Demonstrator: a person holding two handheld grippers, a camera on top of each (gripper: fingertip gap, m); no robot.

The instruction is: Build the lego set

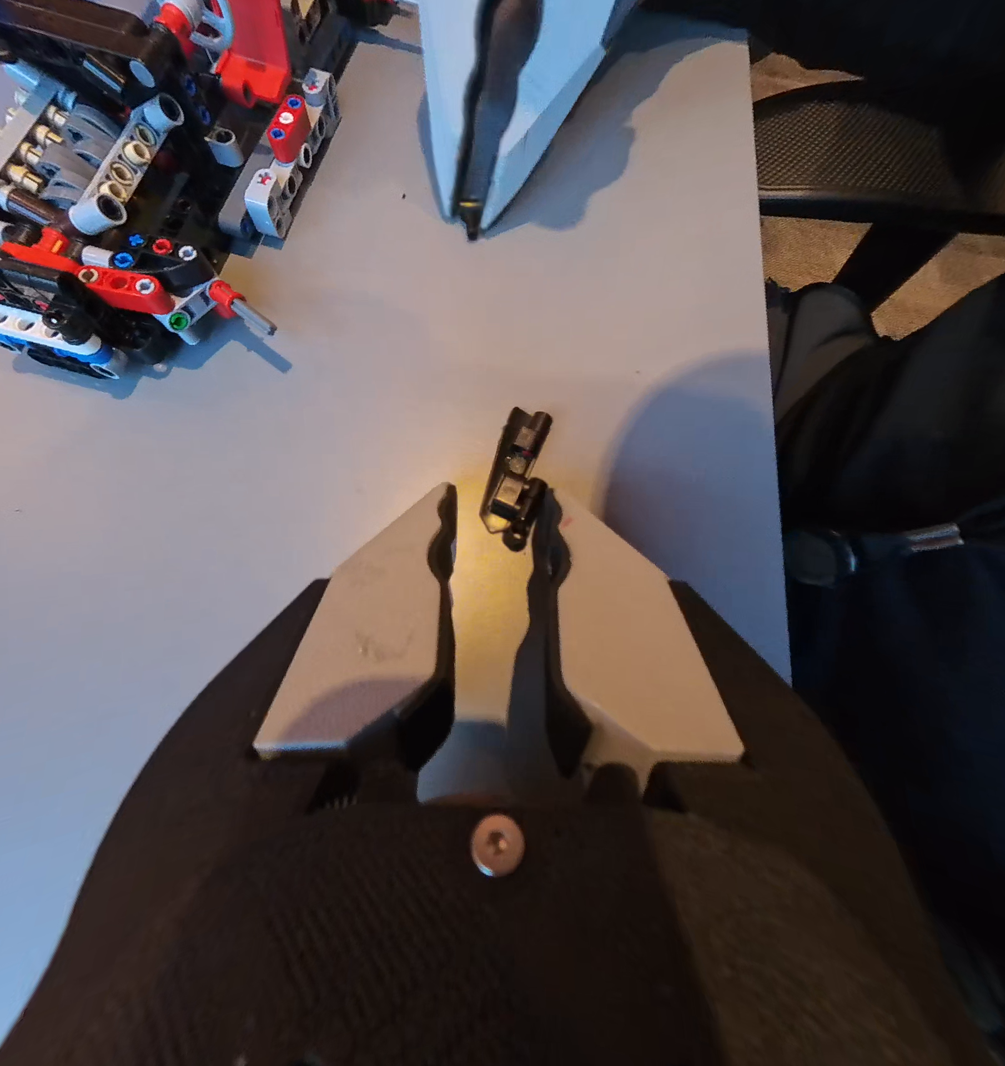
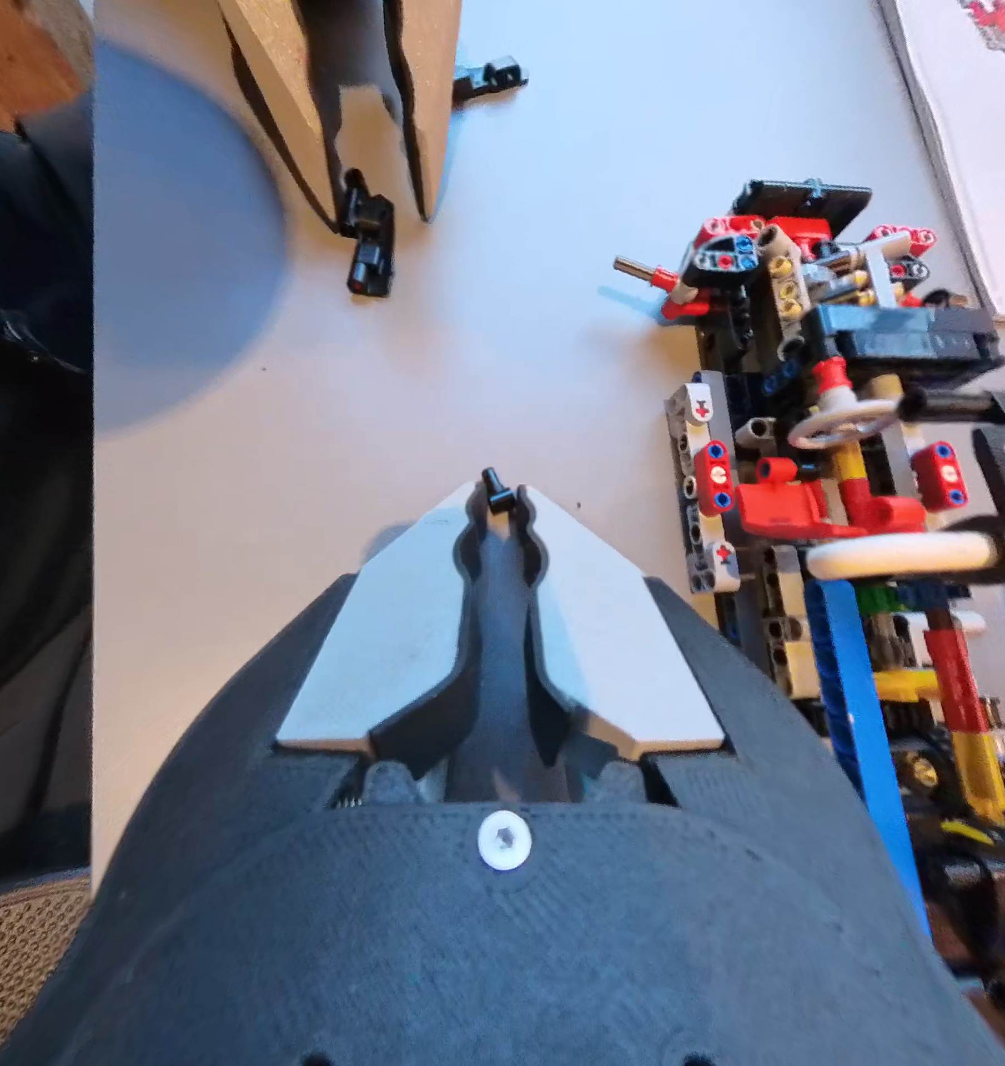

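Left gripper (image 1: 497, 507): jaws parted by a moderate gap, bare table showing between them. A small black lego assembly (image 1: 514, 473) lies flat on the white table (image 1: 373, 404) right at the tips, its near end touching the inner edge of one finger; the other finger is clear of it, so not clamped. In the right wrist view the same assembly (image 2: 367, 242) sits at the far gripper's tips, against one finger only.

Right gripper (image 2: 501, 490): jaws nearly closed, pinching a small black pin (image 2: 497, 490) at the very tips; the pin's end sticks out forward past the fingertips. In the left wrist view this gripper (image 1: 471, 225) comes in from the top edge, tip low over the table, with something small and dark at its point; too blurred to say more.

Lego model (image 1: 113, 190): partly built, black frame with red, grey, blue and tan parts, standing on the table well apart from both grippers. In the right wrist view the model (image 2: 835, 432) fills the right side, with a grey steering wheel (image 2: 840, 430), a red seat-like part (image 2: 788, 507) and a grey axle (image 2: 633, 266) poking out on a red connector toward the open table.

Another loose black piece (image 2: 491, 75) lies on the table just beyond the left gripper's fingers.

Table edge runs along the near side; dark fabric (image 1: 921, 577) and a black chair (image 1: 892, 173) beyond it
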